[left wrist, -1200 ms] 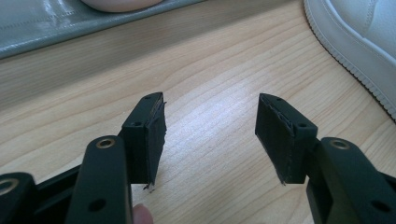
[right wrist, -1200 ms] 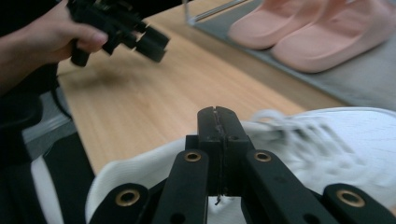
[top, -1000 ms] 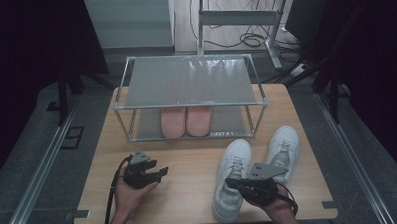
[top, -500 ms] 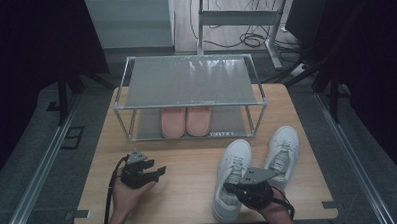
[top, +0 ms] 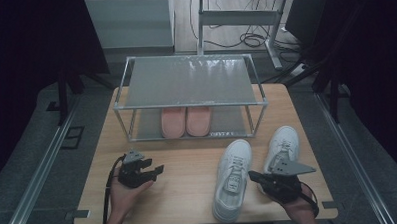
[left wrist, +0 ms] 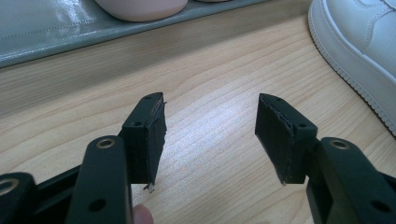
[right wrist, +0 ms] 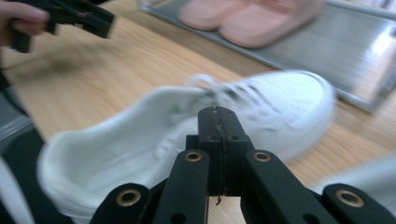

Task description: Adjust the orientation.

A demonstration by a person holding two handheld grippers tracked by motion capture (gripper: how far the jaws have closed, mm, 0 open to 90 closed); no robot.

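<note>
Now the right gripper (top: 252,176), jaws pressed together on nothing, sits beside the near white shoe (top: 232,178) on the table (top: 188,162). Staying closed, it might just push it. The left gripper (top: 157,170) waits wide open.

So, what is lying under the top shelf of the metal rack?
Under the top shelf of the metal rack, a pair of pink slippers lies side by side on the lower shelf. The top shelf covers their far ends.

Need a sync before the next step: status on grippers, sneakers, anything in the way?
Left gripper open, empty. Right gripper shut, empty, pointing at the nearer white sneaker. Pink slippers on rack's lower shelf. Nothing between.
</note>
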